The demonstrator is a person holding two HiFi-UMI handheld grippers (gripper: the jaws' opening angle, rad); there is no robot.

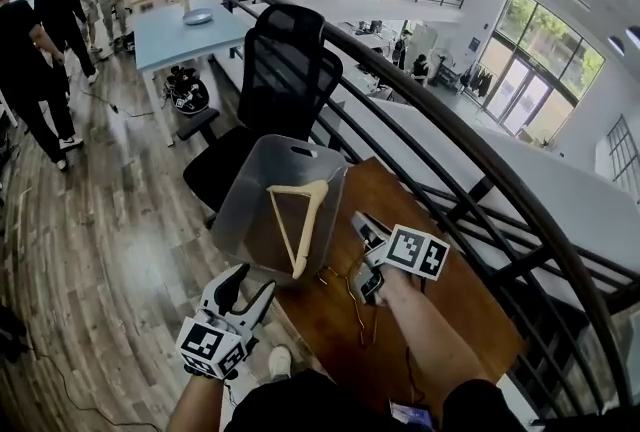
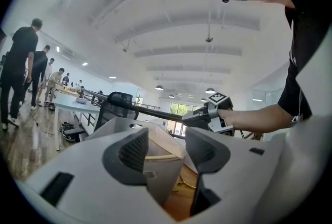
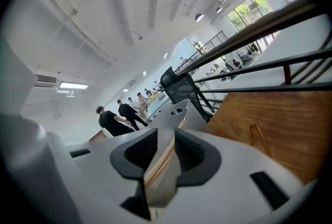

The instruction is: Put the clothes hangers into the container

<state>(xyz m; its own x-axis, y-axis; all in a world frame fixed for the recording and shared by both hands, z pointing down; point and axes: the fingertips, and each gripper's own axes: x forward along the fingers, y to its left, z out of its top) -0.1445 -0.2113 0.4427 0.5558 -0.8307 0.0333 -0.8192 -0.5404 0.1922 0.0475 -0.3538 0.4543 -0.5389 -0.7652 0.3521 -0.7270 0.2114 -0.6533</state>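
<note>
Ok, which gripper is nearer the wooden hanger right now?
Right. The right gripper sits beside the right rim of the container, close to the wooden hanger; the left gripper is off the container's near corner, farther away.

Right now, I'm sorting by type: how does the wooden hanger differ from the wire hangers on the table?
The wooden hanger is thick and pale; the wire hangers are thin and gold-coloured. The wooden hanger lies across the container rim; the wire hangers lie on the table.

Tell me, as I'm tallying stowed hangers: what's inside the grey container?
One wooden hanger leans inside the grey container, its lower end poking over the near rim. The floor just behind the near wall and under the hanger is covered, so anything lying there cannot be seen.
</note>
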